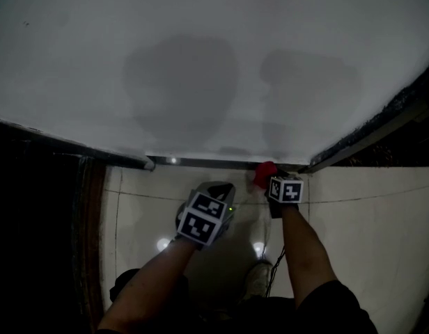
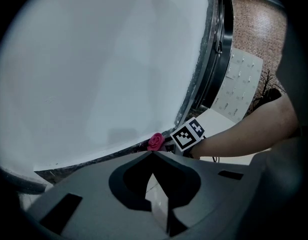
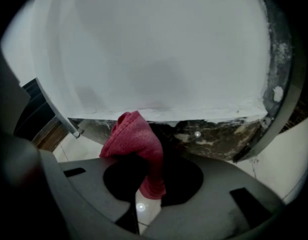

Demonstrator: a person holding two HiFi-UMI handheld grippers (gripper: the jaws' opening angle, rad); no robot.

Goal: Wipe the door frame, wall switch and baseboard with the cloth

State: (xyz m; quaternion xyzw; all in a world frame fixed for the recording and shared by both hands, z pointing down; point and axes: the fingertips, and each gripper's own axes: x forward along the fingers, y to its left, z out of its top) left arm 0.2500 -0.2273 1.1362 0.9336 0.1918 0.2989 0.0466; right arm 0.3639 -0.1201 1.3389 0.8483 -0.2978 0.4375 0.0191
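Two tongs work low over the floor (image 1: 354, 207). Nearest, the left tongs (image 1: 216, 195) hang idle, tips pressed together on nothing. Just beyond, the right tongs (image 1: 274, 184) are clamped on the red cloth (image 1: 262, 174), whose bunched end lies against the dark baseboard (image 1: 200, 163) under the white wall (image 1: 200, 61). To wipe well, I judge, keep the wad pressed flat to the strip and draw it along in one steady line, gripping tight so the fabric does not slip out. Head view places both arms but hides the grip. Right gripper view shows the cloth pinched between the jaws with a tail hanging below, and a ragged paint line along the baseboard's top. Left gripper view alone shows a dark upright edge (image 2: 214, 59) bounding the wall farther on.
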